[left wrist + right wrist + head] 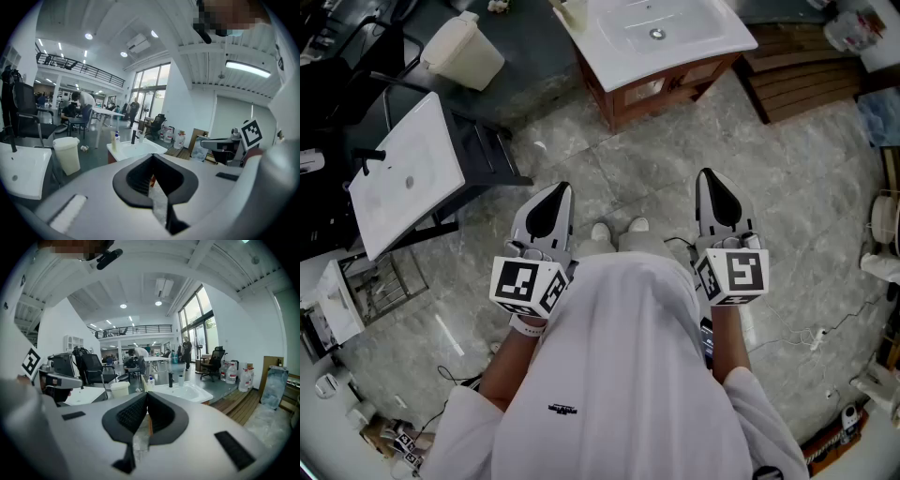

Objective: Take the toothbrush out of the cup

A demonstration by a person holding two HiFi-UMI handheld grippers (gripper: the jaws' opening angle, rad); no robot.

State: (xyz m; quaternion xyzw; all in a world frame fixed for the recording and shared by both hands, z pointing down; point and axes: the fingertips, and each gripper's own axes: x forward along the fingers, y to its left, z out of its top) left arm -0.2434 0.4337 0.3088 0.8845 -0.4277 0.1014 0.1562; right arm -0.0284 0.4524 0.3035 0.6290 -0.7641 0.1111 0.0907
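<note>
A white sink (656, 33) on a wooden cabinet stands ahead of me across the grey floor. On its rim, in the right gripper view, is a small pale cup (181, 379) beside a dark faucet (170, 379). The toothbrush is too small to make out. The same cup (141, 137) shows in the left gripper view. My left gripper (551, 192) and right gripper (710, 178) are held close to my body, well short of the sink. Both point toward it. Each has its jaws together with nothing between them, as seen for the left gripper (152, 157) and the right gripper (146, 397).
A white waste bin (464, 52) sits left of the sink. A second white basin (403, 173) on a black stand is at my left. Wooden pallets (806, 75) lie to the right of the sink. A soap bottle (151, 380) stands on the sink's edge.
</note>
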